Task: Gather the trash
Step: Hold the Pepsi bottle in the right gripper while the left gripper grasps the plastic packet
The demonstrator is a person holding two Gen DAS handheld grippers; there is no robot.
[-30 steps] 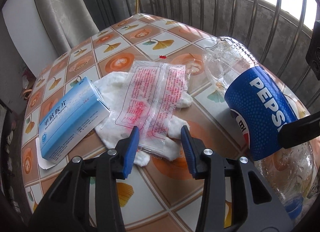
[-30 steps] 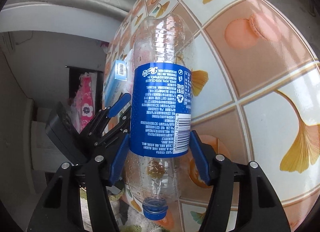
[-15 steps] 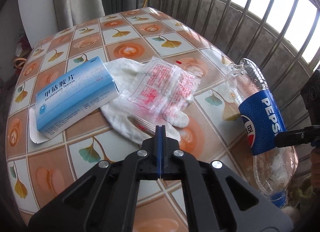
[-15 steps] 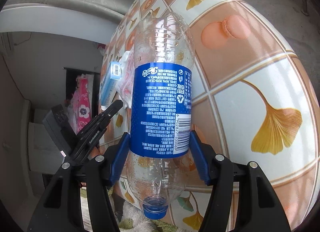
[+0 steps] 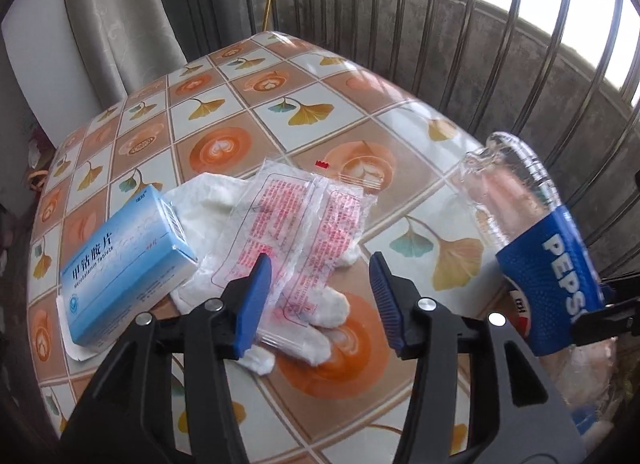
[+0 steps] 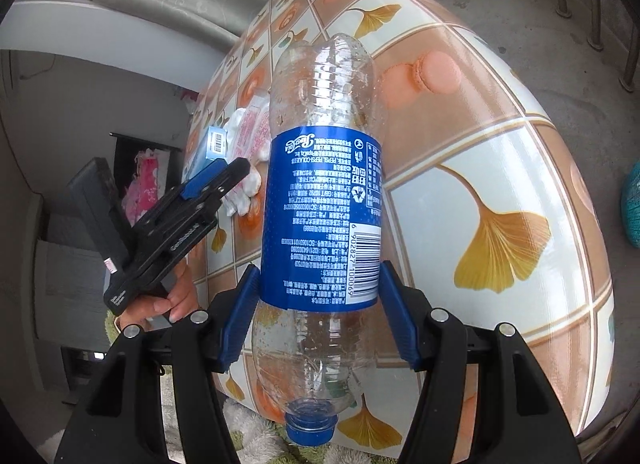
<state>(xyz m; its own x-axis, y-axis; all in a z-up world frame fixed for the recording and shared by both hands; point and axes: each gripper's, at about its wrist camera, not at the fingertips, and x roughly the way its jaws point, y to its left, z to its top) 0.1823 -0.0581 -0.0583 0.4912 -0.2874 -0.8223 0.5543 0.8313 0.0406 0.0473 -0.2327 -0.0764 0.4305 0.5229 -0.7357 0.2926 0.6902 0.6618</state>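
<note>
My right gripper (image 6: 320, 316) is shut on an empty Pepsi bottle (image 6: 320, 199) with a blue label, held cap toward me beyond the table's edge; the bottle also shows in the left wrist view (image 5: 548, 260). My left gripper (image 5: 320, 296) is open and empty, just above a clear plastic wrapper with red print (image 5: 296, 232) that lies on a white crumpled tissue (image 5: 324, 308). A light blue tablet box (image 5: 120, 268) lies to the left of them. In the right wrist view the left gripper (image 6: 224, 175) hovers by the wrapper (image 6: 252, 127).
The trash lies on a table with a ginkgo-patterned cloth (image 5: 248, 103). A metal railing (image 5: 460, 23) and concrete wall stand behind it, and a grey curtain (image 5: 112, 15) hangs at the back left. A teal basket (image 6: 632, 203) shows at the far right.
My left gripper was shut half a second ago, has opened wide and moved back down close to the wrapper. The right gripper still holds the bottle, shifted slightly away from the table.
</note>
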